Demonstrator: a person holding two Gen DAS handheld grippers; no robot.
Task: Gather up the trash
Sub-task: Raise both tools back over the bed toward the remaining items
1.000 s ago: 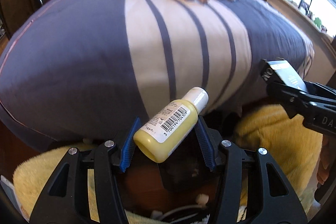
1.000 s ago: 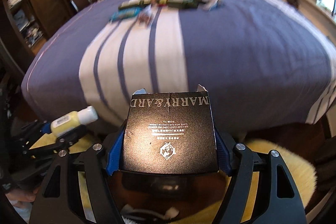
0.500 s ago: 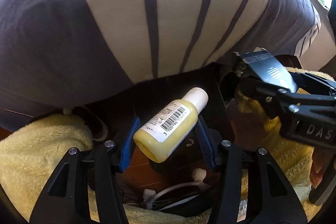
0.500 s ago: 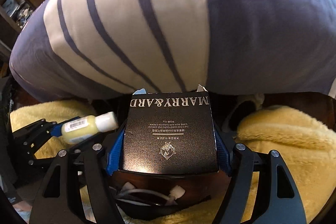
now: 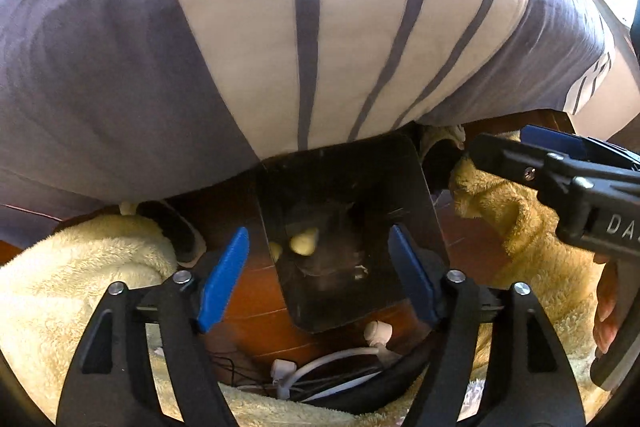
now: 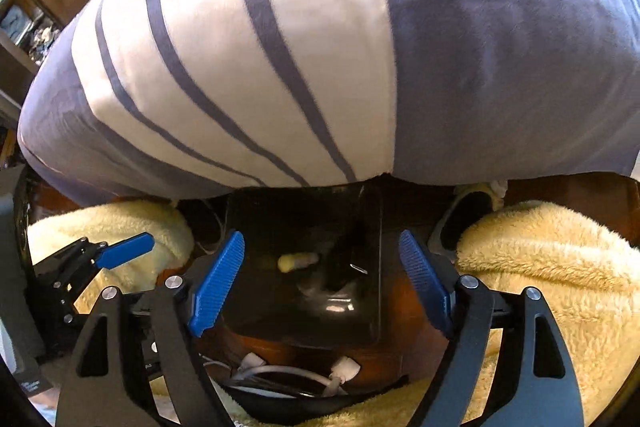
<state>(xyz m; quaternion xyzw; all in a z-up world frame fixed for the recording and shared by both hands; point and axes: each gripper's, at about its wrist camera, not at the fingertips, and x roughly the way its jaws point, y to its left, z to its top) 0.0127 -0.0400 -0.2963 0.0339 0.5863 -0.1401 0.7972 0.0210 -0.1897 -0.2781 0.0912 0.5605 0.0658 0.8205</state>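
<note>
Both grippers hung over a black bin [image 5: 420, 195] that stood on the wood floor at the foot of the bed [image 5: 240, 27]. The left gripper [image 5: 318, 275] had just been opening its jaws, and there was nothing between its blue pads. The right gripper [image 6: 320, 277] had just been opening too, and it held nothing either. Both pointed down into the bin.

Inside the bin lay a yellow bottle [image 6: 294, 261], on its side near the bottom. A dark shape lay next to it. I think it was the black box [image 6: 344, 263], but it was too dark in there to be sure.

So this bit of the job looked done. Two pieces of trash were in the bin and both grippers were free.

I could not see the top of the bed from here, so I could not tell if more trash was left up there. If there was, the grippers would need to go back for it.

Fluffy yellow rugs [image 6: 560, 267] lay on each side of the bin. Some white cables [image 5: 340, 359] sat on the floor close by.
</note>
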